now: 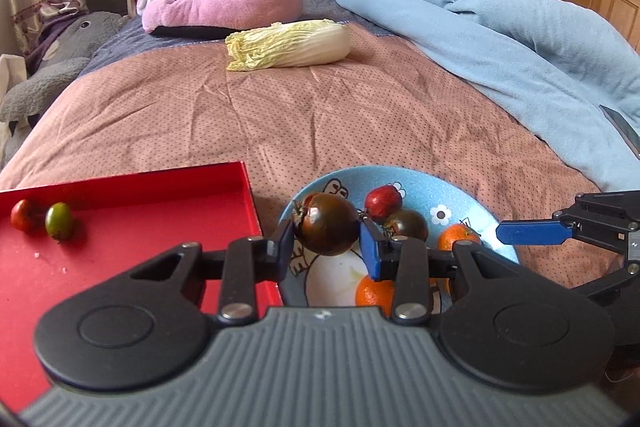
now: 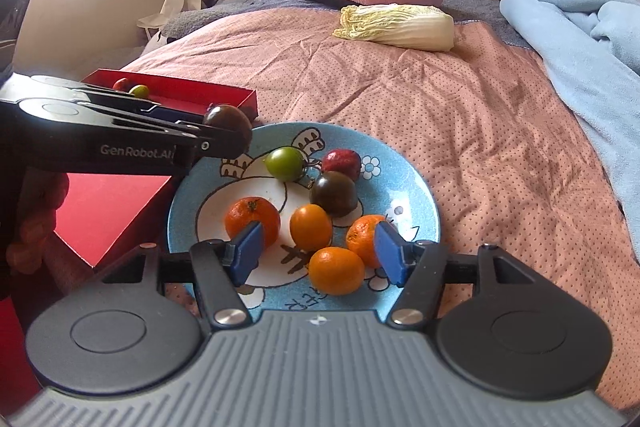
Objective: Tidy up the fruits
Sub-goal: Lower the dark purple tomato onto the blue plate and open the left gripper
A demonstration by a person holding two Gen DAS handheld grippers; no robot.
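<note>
The left gripper (image 1: 326, 241) clamps a dark brownish-red round tomato (image 1: 327, 225), held above the edge of a blue cartoon-printed ceramic plate (image 2: 416, 183) of fruit, beside a shallow red tray (image 1: 132, 187). The right gripper (image 2: 318, 253) hovers wide open and empty over the plate's oranges.

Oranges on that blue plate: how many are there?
4, all on the plate: left, middle, front, right, partly behind a finger. None seem hidden.
</note>
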